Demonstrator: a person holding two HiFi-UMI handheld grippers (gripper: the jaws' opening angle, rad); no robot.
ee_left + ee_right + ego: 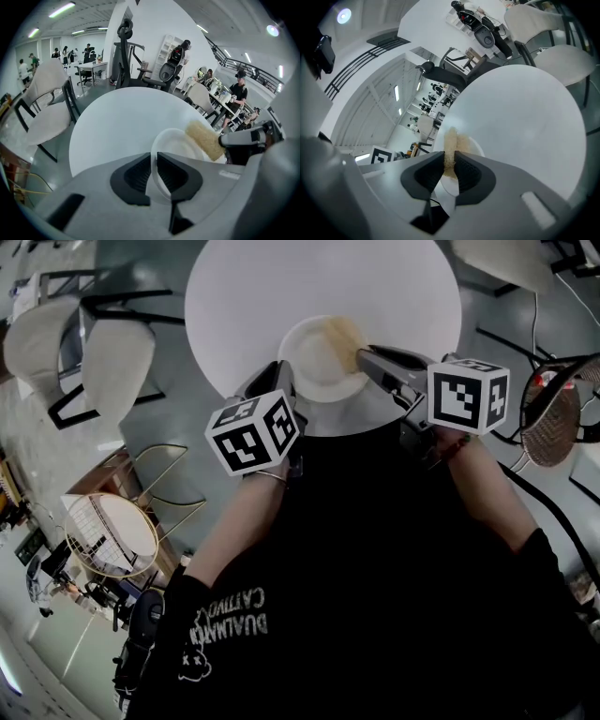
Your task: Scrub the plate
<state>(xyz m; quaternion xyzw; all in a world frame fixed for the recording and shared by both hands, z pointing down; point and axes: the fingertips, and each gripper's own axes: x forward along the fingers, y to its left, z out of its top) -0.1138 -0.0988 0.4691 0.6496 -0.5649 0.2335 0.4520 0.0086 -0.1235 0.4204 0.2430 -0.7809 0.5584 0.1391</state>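
A white plate rests near the front edge of the round white table. My left gripper is shut on the plate's near-left rim, with the thin edge pinched between the black pads. My right gripper is shut on a tan scrub sponge, which lies on the plate's right part. In the left gripper view the sponge sits on the plate's far rim. The right gripper view has the sponge squeezed between the pads over the plate.
White chairs with black frames stand left of the table. A wire basket and a wooden stool are on the floor at lower left. A mesh chair is at right. People and desks fill the far room.
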